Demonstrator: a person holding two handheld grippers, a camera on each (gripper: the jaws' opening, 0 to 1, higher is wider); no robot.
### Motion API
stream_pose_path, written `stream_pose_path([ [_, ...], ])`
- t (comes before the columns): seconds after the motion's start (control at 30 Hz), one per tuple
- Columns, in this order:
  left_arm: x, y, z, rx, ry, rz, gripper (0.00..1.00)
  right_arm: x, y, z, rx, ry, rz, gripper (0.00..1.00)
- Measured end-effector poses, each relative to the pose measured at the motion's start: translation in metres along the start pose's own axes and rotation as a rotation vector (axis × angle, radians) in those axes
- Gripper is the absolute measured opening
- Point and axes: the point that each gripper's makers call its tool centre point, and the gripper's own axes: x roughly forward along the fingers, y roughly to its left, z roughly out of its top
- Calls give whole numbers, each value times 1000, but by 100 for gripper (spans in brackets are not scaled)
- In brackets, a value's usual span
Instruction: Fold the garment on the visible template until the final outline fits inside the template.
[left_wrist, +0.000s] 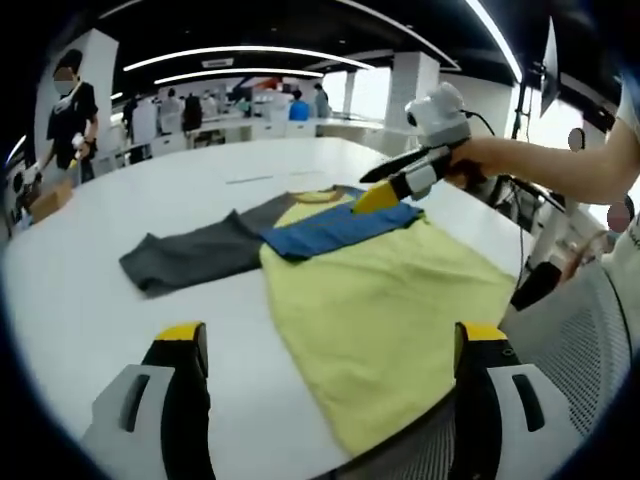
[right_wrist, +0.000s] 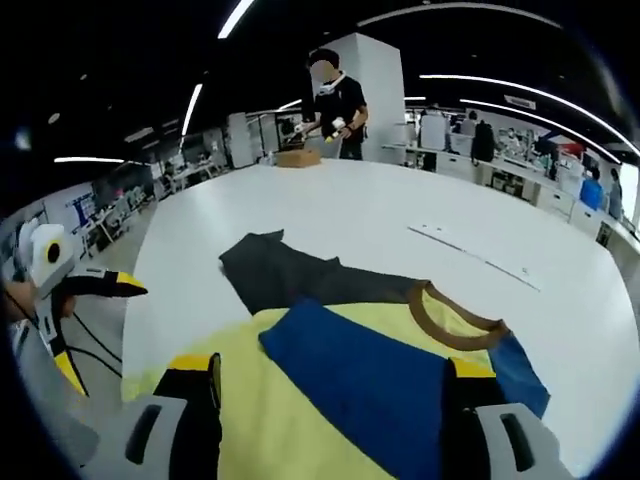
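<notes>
The yellow T-shirt with blue sleeves, a grey side panel and a brown collar (left_wrist: 390, 300) lies flat on the wide white bench (left_wrist: 150, 200), with one blue sleeve (left_wrist: 335, 230) folded across the chest and the grey part (left_wrist: 190, 258) spread out to the side. No template outline can be made out under or around the cloth, so whether the outline fits cannot be judged.

The left gripper (left_wrist: 335, 400) hangs back from the shirt's hem with its yellow-tipped black fingers (left_wrist: 185, 345) spread wide and nothing between them. In the right gripper view the right gripper (right_wrist: 330, 410) sits low over the folded blue sleeve, fingers apart on either side of the cloth; in the left gripper view its tips (left_wrist: 385, 195) lie at the sleeve's edge near the collar, and whether they pinch fabric cannot be told.

The main risk is the near edge. The yellow hem reaches right to the bench rim beside a grey mesh chair (left_wrist: 590, 340), so a pull toward the person could drag cloth over the side and out of the workspace. Lifting the sleeve too briskly could also undo the fold or ruck the thin fabric beneath. The grey part lies loose and may bunch when swept inward.

Room is generous away from the person: bare bench stretches far beyond the collar and to the grey side. A person in black (right_wrist: 335, 100) stands at the far end by a brown box (right_wrist: 298, 157), well apart from the work.
</notes>
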Motion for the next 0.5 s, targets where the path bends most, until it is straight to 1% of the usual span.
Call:
stream_pose_path([
  [0.2,1,1,1,2,-1,0,99,-22,-27,-20,2,28,-55,85],
  [0.33,2,0,3,5,-4,-3,99,-33,-38,-28,30,35,-65,84],
  [0.37,2,-1,4,7,-5,-3,99,-36,-43,-31,49,35,-78,85],
  [0.5,2,-2,5,9,-6,-5,99,-45,-55,-41,52,44,-105,83],
])
